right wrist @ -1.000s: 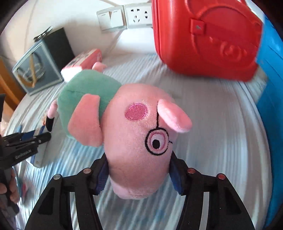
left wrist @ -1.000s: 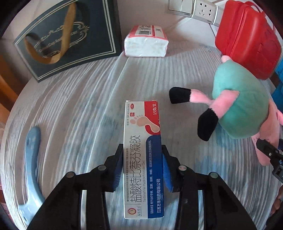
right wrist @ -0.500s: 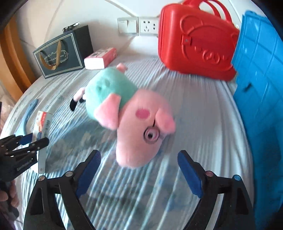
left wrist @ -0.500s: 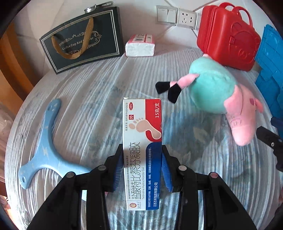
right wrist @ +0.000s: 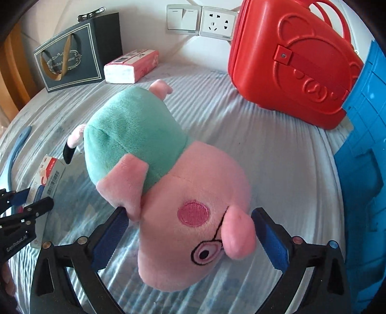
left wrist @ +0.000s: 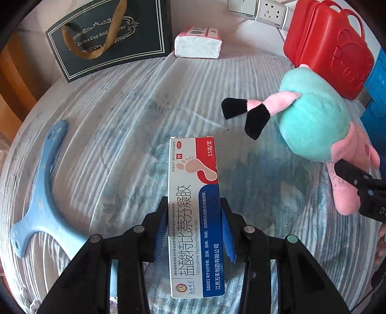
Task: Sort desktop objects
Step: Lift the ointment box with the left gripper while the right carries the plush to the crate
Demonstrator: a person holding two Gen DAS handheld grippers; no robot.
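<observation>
A white, red and blue medicine box (left wrist: 193, 193) stands lengthwise between the blue pads of my left gripper (left wrist: 194, 217), which is shut on its lower half above the striped cloth. A plush pig (right wrist: 168, 181) with a green body and pink head lies on the cloth. Its head is between the wide jaws of my right gripper (right wrist: 193, 229), which are opening. The pads stand just off the head and do not press it. In the left wrist view the pig (left wrist: 313, 125) lies at the right, with a finger of the right gripper (left wrist: 357, 183) over its head.
A blue Y-shaped plastic piece (left wrist: 41, 193) lies at the left. At the back stand a dark gift bag (left wrist: 108, 41), a tissue pack (left wrist: 197, 43) and a red plastic case (left wrist: 328, 48). A blue crate (right wrist: 361, 169) walls off the right side. Wall sockets (right wrist: 217, 21) sit behind.
My right gripper has let go of the pig's head and its jaws have spread wide. The pig now lies on the cloth. My left gripper has shifted a little with the box.
</observation>
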